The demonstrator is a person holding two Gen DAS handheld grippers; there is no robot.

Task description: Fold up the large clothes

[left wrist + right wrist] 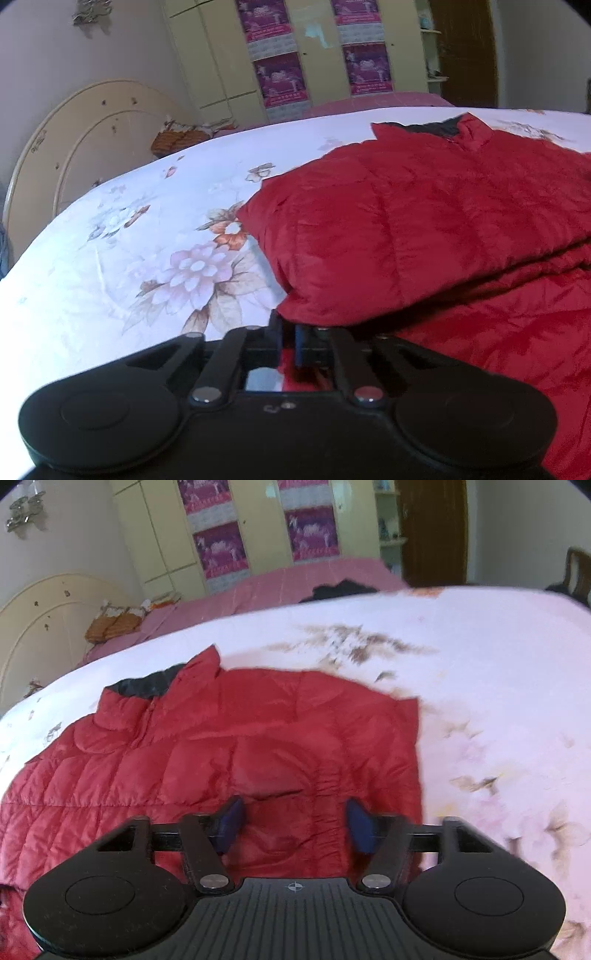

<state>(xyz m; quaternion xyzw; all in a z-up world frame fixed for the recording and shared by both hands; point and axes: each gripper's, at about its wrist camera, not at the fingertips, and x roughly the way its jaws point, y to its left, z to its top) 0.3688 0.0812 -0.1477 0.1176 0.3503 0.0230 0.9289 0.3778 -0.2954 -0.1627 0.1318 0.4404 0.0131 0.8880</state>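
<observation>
A red quilted jacket (229, 746) lies spread on a bed covered by a white floral sheet (122, 236), its dark-lined collar (147, 685) at the far end and one side folded over into a thick padded layer (406, 229). The left gripper (288, 341) sits low at the near edge of that fold, its blue-padded fingers (297, 347) drawn almost together, a sliver of red fabric showing in the narrow gap between them; whether the cloth is truly pinched cannot be told from this angle. The right gripper (291, 825) hangs over the jacket's near part, its blue pads (231, 821) standing well apart with red quilting between them but not pressed by either one, so it holds nothing. The jacket's right edge (417, 760) lies just beside that gripper's right finger, with bare sheet beyond. Across the room, a cream headboard (74, 147) leans at the left, a second bed with a pink cover (266, 587) lies behind, and a pale yellow wardrobe (214, 55) hung with purple posters (280, 77) stands against the wall next to a brown door (432, 531).
</observation>
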